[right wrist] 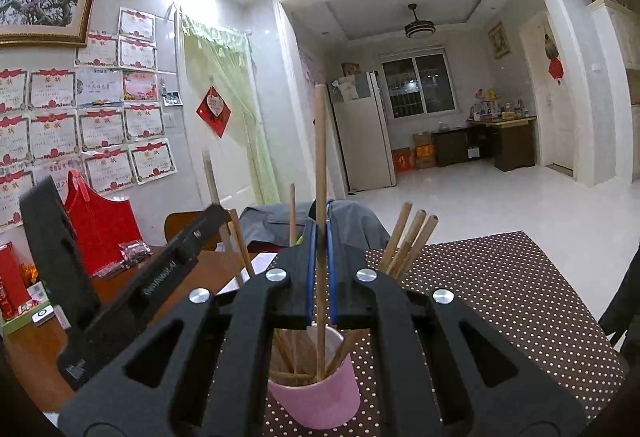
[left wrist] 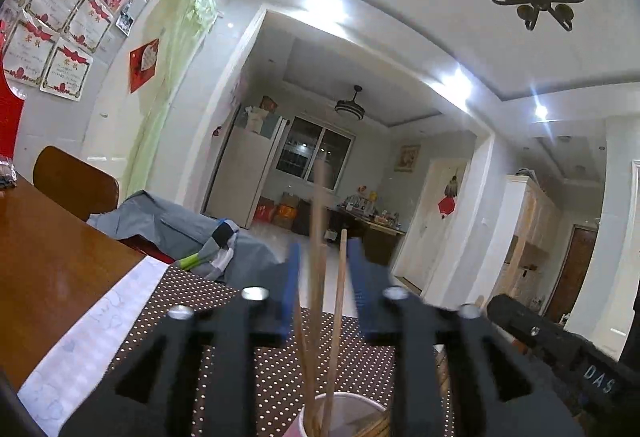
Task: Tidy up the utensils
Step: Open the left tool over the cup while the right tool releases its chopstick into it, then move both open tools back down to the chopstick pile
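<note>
Right hand-held gripper (right wrist: 319,241) pinches one upright chopstick (right wrist: 320,157), whose lower end stands inside the pink cup (right wrist: 316,397) on the dotted mat (right wrist: 500,297) of the table (right wrist: 36,349). Left hand-held gripper (left wrist: 322,269) stands partly open around loose chopsticks (left wrist: 339,297), with its pads clear of them.

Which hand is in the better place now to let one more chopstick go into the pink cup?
Right. Its gripper is shut on an upright chopstick reaching into the cup. The left gripper is open around loose sticks.
</note>
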Demonstrator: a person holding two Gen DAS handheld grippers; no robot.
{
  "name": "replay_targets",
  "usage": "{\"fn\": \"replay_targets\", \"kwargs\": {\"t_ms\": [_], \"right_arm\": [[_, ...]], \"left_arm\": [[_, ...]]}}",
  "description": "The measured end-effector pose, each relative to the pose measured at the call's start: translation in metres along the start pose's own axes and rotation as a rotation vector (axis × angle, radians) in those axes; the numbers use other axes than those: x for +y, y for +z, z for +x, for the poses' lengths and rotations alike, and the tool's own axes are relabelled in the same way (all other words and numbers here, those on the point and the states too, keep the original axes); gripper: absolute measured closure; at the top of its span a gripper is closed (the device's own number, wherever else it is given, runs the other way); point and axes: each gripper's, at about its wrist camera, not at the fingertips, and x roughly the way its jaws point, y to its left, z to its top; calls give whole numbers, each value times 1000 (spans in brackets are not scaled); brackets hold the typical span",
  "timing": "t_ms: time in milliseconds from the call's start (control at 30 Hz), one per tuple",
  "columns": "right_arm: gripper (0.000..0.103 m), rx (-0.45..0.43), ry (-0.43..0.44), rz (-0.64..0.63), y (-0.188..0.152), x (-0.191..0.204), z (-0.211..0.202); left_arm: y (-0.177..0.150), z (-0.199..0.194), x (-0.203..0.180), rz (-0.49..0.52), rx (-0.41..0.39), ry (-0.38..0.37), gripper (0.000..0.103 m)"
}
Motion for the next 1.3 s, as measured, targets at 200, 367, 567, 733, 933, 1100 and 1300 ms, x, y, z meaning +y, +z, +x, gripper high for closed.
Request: {"fn": "replay_targets", "kwargs": {"t_ms": [200,367,567,733,933,1100,1300], "right_arm": [[97,14,-16,-6,-3,5,-4],[97,25,-34,-17,-6,10,-7],[97,53,-59,-22,-12,13,-4],[97,56,-80,-19,-12,15,-8],[96,53,-105,-36,-10,22,-18],[96,46,-118,-28,-7,21,-33],[96,24,-122,-26,-2,26,-59]], "left_arm": [[7,-16,-2,22,13,8,68],[10,-29,-6,85,31,84,64],[13,-41,-11,144,60,122,59],[19,-51,-13,162,74,139,57],[23,-62,-15,177,93,146,55],[30,-76,-18,183,90,154,54],[36,-100,-30,204,62,155,53]]}}
